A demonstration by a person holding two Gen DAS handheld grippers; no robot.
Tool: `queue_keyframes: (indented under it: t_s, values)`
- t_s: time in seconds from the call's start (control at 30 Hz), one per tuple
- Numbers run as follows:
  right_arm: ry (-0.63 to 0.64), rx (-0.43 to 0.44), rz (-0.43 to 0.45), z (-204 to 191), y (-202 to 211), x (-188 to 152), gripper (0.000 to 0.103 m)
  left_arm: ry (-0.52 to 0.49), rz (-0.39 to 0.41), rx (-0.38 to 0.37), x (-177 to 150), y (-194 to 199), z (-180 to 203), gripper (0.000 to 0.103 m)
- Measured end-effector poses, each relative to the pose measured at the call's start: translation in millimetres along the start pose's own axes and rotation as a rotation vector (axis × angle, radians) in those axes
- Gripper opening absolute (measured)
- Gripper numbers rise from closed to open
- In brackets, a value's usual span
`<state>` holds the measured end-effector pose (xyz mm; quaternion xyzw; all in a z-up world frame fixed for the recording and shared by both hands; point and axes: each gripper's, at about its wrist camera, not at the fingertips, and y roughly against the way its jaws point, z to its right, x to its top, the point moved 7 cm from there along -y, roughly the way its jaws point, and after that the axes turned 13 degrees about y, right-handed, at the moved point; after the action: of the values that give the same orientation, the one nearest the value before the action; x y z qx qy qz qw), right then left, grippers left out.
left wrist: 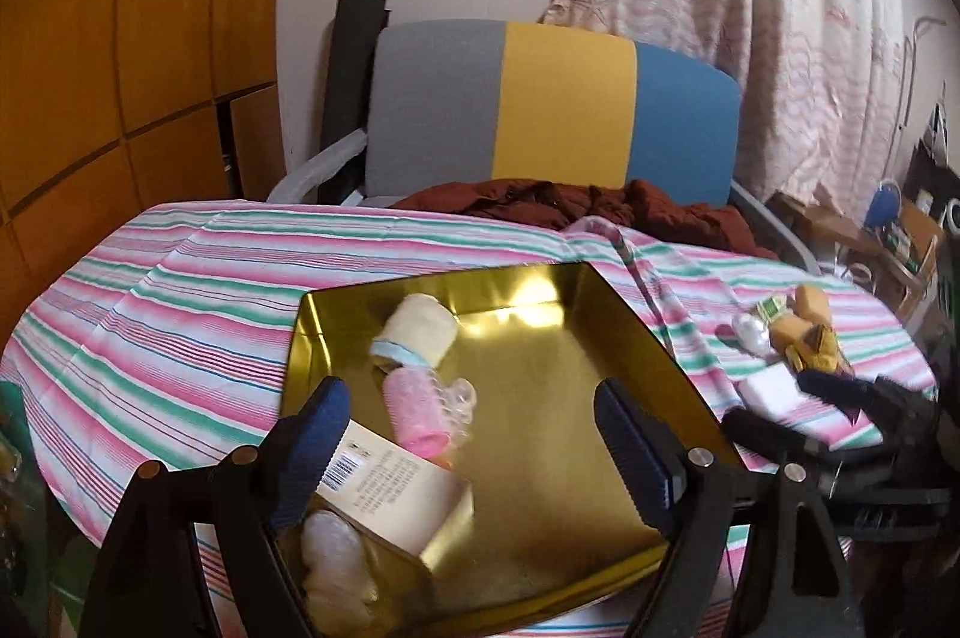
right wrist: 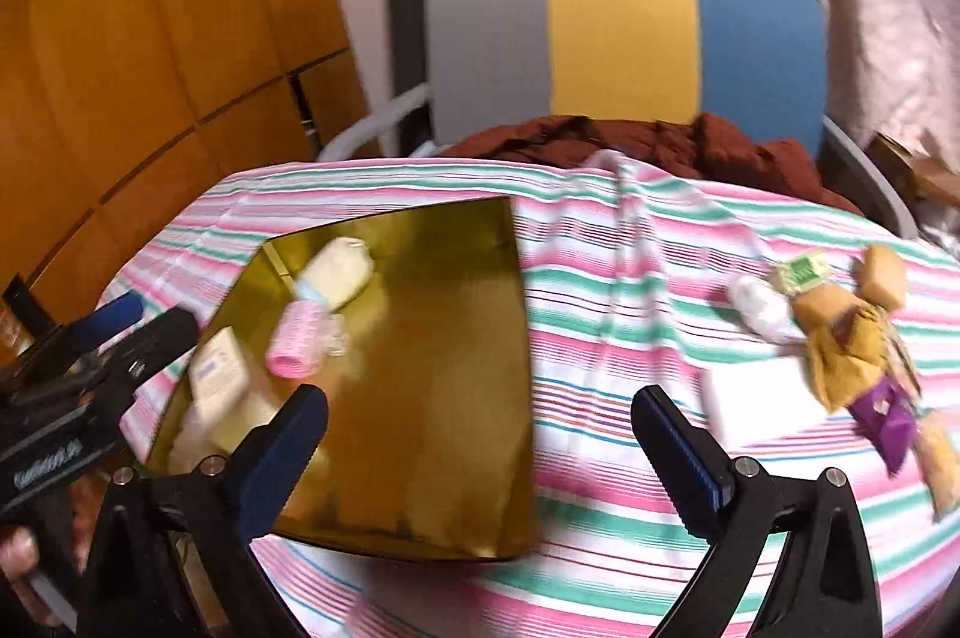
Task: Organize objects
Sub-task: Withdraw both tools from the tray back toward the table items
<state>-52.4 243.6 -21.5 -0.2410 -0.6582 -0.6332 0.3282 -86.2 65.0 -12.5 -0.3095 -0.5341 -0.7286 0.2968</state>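
Right claw gapes empty above gold tray and striped cloth.

In front of me a tray lies on the table. In it are a roll, a curler and a box. Right of it lie a doll and a block. Behind stands a chair.

Your tray: gold metal, glossy, mirror-smooth, throwing reflections. Tablecloth under it: striped woven cloth, matt, creased. Your pink roller: fuzzy, rough-looking surface. Cream roll: soft matt cloth. Box: printed card, slight sheen. Your gripper fingers: blue ribbed pads, matt, on black plastic. Doll: felt-like cloth, matt. White block: smooth, matt. Chair back: matt fabric. Wall panels: smooth wood, low sheen.
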Motion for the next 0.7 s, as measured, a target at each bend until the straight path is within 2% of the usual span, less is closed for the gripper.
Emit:
queue_keyframes:
  t_s: [0.2, 0.33, 0.43, 0.6, 0.7]
  values:
    - [-0.126, -0.033, -0.018, 66.4, 13.1, -10.8, 0.103, -0.025, -0.061, -0.089, -17.6, -4.1, 30.1, 0.084]
    - [-0.217, -0.078, -0.015, 126.9, 31.1, -17.2, 0.103, -0.05, -0.106, -0.157, -27.5, -5.1, 52.6, 0.084]
    - [-0.307, -0.145, 0.01, 183.8, 49.5, -24.8, 0.103, -0.074, -0.141, -0.197, -36.4, -5.4, 70.4, 0.084]
    - [-0.546, -0.228, 0.053, 278.6, 68.1, -63.3, 0.103, -0.108, -0.223, -0.258, -54.4, -12.0, 103.9, 0.084]
    - [-0.757, -0.267, 0.021, 317.1, 70.4, -100.8, 0.103, -0.15, -0.253, -0.29, -63.5, -12.6, 127.8, 0.084]
